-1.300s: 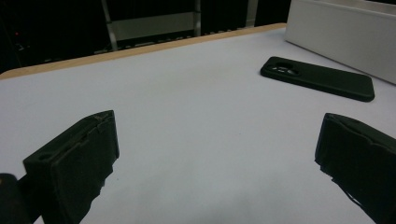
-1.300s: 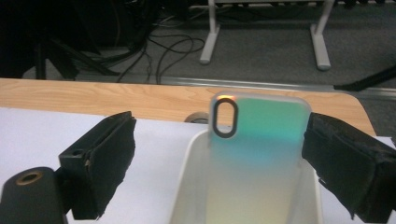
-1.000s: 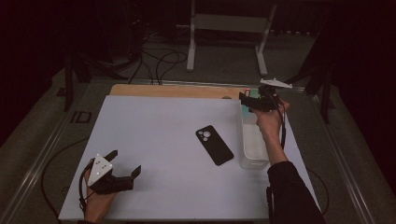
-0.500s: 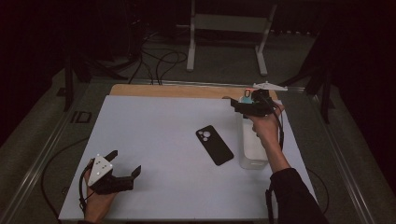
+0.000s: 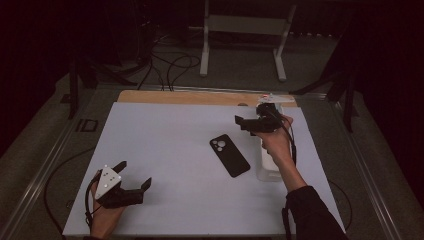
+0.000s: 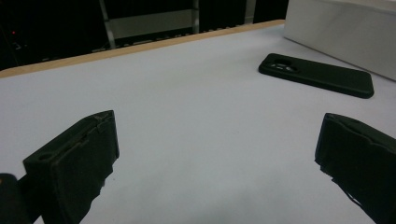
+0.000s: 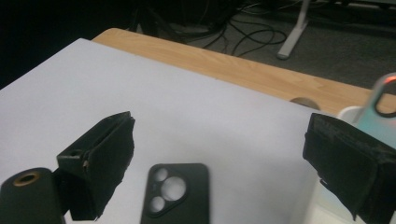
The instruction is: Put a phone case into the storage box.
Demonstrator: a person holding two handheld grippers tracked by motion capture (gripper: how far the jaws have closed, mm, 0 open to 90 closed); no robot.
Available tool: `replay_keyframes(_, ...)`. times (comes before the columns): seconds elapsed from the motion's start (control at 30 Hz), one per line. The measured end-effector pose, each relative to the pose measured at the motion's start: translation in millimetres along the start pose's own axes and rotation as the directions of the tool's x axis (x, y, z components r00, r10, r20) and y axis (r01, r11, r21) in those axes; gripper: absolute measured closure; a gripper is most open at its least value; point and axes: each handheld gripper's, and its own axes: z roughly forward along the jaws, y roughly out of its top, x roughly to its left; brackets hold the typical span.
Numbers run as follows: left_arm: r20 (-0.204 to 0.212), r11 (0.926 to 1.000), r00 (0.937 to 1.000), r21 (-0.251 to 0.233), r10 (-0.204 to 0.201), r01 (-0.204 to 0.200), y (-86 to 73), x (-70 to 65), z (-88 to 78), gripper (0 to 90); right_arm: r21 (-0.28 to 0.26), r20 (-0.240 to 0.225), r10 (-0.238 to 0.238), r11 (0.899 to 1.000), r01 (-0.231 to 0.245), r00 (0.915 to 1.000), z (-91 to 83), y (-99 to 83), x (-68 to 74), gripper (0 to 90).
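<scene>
Lying flat: one black camera-up smartphone (image 5: pixel 229 155) | one clear plastic box (image 5: pixel 269 167) beside | left gripper (image 5: pixel 134 176) spread, empty | right gripper (image 5: pixel 246 125) spread, empty

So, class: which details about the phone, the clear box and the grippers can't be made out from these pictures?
- Phone: its lower end is cut off by the bottom edge of the right gripper view.
- Clear box: the person's right hand hides its contents in the high view.
- Left gripper: too small to show whether it touches the table.
</scene>
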Motion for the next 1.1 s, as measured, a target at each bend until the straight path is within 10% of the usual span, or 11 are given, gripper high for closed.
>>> replay_keyframes(1.1, 0.0, 1.0, 1.0, -0.001, 0.001, -0.001, 0.1, 0.1, -0.1, 0.2, 0.182, -0.08, 0.012, 0.983, 0.002, 0.9967, 53.8, -27.9, 51.0, 15.2)
